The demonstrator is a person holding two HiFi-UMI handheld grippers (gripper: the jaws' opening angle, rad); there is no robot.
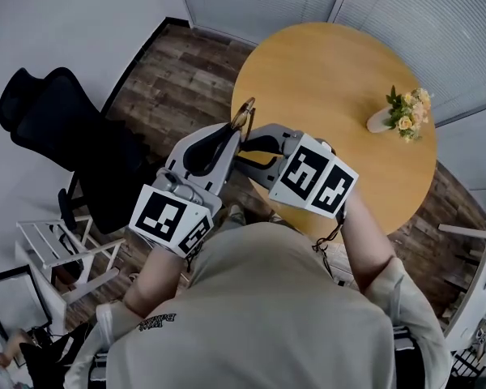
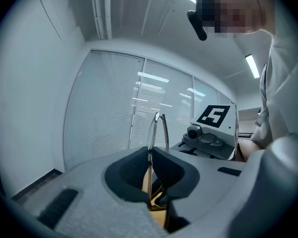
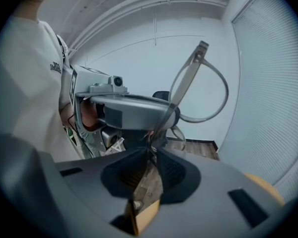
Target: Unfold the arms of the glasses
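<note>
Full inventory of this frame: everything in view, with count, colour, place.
glasses: one, thin metal frame, held in the air between both grippers, over the table's near edge
table: one, round, yellow wood, ahead
flower vase: one, white with yellow flowers, table's right side
office chair: one, black, on the floor at left
rack: one, white, lower left
blinds: white, behind the table
left gripper: grey, shut on the glasses
right gripper: grey, shut on the glasses
</note>
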